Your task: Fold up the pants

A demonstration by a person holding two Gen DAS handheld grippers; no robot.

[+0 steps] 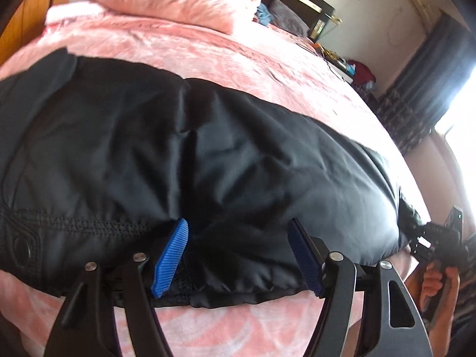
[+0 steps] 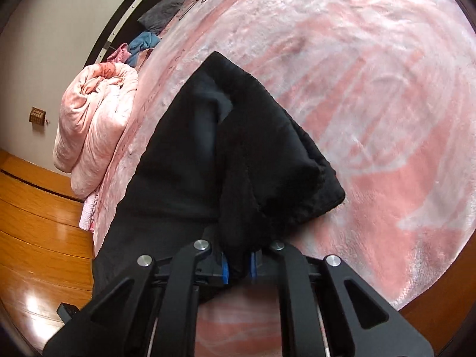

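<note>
Pants (image 1: 208,154), black and shiny, lie on a bed (image 1: 253,59) with a fuzzy pink blanket on it. In the left wrist view they stretch long from side to side, straight across in front of the left claw (image 1: 238,255). That claw is released, with its blue pads (image 1: 171,258) spread wide. The near edge of the pants lies between the pads, but the pads do not squeeze it. The right claw (image 2: 239,267) is clenched on a bunch of the black cloth at one end of the pants. From there the pants run away from it, up the bed, in the right wrist view. The cloth looks partly doubled over there. So I think the right hand has the end to carry, and the fold would go along the long way of the pants, toward the left side. The left claw is nearer the middle and could pin or grab the near edge. Soft blanket may let the slippery cloth slide. A rolled pink quilt (image 2: 95,125) sits at the bed's far side. The floor (image 2: 38,223) is shiny wood, and bright light comes from a window (image 1: 458,113) with dark curtains.
</note>
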